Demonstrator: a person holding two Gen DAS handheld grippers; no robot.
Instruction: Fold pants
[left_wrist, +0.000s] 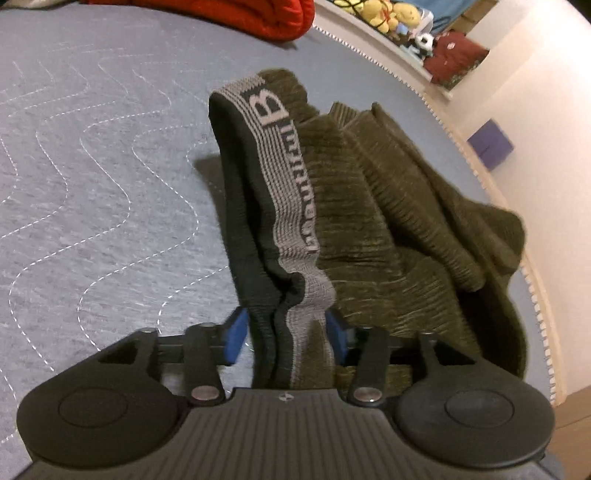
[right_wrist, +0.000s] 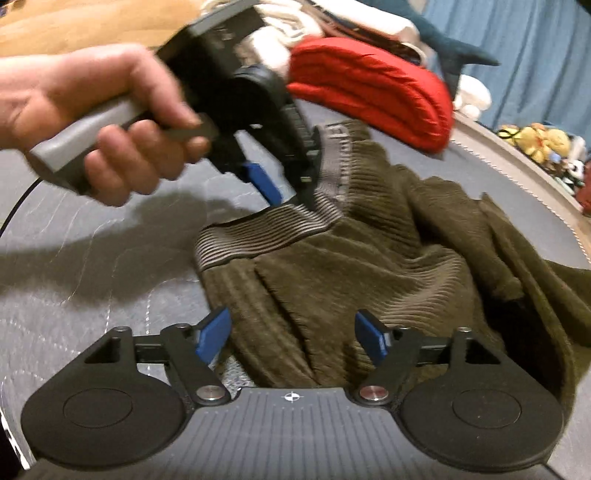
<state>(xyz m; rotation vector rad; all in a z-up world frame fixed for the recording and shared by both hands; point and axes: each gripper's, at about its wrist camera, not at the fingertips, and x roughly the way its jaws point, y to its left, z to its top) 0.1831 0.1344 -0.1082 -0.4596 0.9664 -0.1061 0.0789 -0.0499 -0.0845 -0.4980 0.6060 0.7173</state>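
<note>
Left gripper (left_wrist: 286, 332) pinches the striped waistband (left_wrist: 291, 206) of soft, limp corduroy pants (right_wrist: 332, 266); right gripper (right_wrist: 291, 332), spread, should take the waistband edge ahead of its fingers.

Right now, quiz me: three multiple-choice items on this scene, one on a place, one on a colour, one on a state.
1. Where does the red bedding lie?
A. Beyond the pants, farther up the bed
B. Under the pants
C. On the floor

2. What colour are the pads on the gripper fingers?
A. Yellow
B. Blue
C. White

3. What is the state of the two grippers?
A. Both open
B. The left gripper is shut on the waistband; the right gripper is open over the pants
C. Both shut on the cuffs

Answers:
1 A, the right wrist view shows it behind the pants on the grey quilt.
2 B, blue pads show in both views.
3 B, the band is pinched between the left pads, while the right pads stand apart.
</note>
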